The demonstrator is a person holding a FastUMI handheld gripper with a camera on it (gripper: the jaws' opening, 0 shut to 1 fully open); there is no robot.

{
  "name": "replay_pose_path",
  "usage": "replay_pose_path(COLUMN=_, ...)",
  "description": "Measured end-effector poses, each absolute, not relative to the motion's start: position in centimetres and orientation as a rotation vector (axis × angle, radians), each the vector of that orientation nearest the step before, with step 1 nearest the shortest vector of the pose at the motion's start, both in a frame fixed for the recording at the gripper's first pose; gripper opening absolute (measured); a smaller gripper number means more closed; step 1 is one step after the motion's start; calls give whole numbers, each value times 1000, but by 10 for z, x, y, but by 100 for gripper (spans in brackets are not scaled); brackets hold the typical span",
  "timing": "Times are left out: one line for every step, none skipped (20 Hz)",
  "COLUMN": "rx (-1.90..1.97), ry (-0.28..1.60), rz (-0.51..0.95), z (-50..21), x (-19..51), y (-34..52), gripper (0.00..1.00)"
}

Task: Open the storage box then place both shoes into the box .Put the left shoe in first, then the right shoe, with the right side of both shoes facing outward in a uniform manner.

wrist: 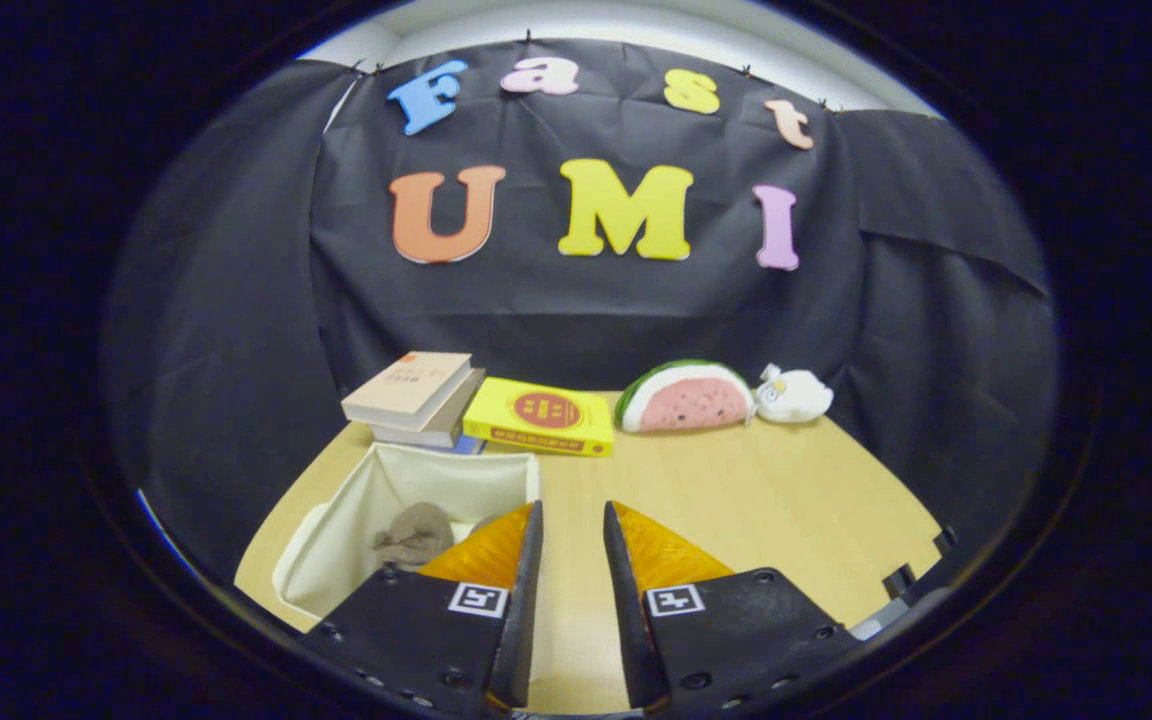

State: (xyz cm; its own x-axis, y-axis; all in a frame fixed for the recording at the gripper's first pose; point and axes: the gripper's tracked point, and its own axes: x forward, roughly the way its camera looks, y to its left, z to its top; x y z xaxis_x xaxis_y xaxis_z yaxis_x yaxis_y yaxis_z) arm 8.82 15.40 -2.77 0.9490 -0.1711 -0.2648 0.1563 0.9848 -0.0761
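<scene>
While the gripper [573, 520] hangs over the wooden table [736, 500] with its fingers slightly apart and nothing between them, the open cloth box [416, 480] sits at ten o'clock from the tips, a grey shoe [414, 535] lying inside; books [416, 397] and a watermelon toy [686, 397] lie beyond at twelve

a shoe [414, 535] lies in the storage box [436, 470], left of the empty, parted claw [573, 530]; books [416, 398] behind.
</scene>
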Motion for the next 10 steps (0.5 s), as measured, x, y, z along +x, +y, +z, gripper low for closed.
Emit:
replay_pose_path(rx=-50, ry=234, rz=-165, z=-18, x=78, y=145, gripper=41)
replay_pose_path(rx=-45, ry=195, rz=-161, z=-8, x=69, y=137, gripper=47)
replay_pose_path(rx=-48, ry=159, rz=-168, z=0, x=60, y=124, gripper=53)
replay_pose_path(rx=-53, ry=119, rz=-173, z=9, x=51, y=114, gripper=58)
replay_pose_path(rx=-62, ry=85, rz=-176, z=16, x=42, y=106, gripper=64)
replay_pose_path(rx=-73, ry=55, rz=-169, z=22, x=33, y=99, gripper=69)
replay_pose_path(rx=-83, ry=29, rz=-164, z=25, x=24, y=92, gripper=77)
replay_pose_path(rx=-97, ry=-4, rz=-166, z=31, x=17, y=83, gripper=81)
replay_pose_path(rx=-97, ry=-23, rz=-167, z=32, x=9, y=75, gripper=85)
replay_pose_path(rx=-94, ry=-44, rz=-164, z=33, x=2, y=67, gripper=89)
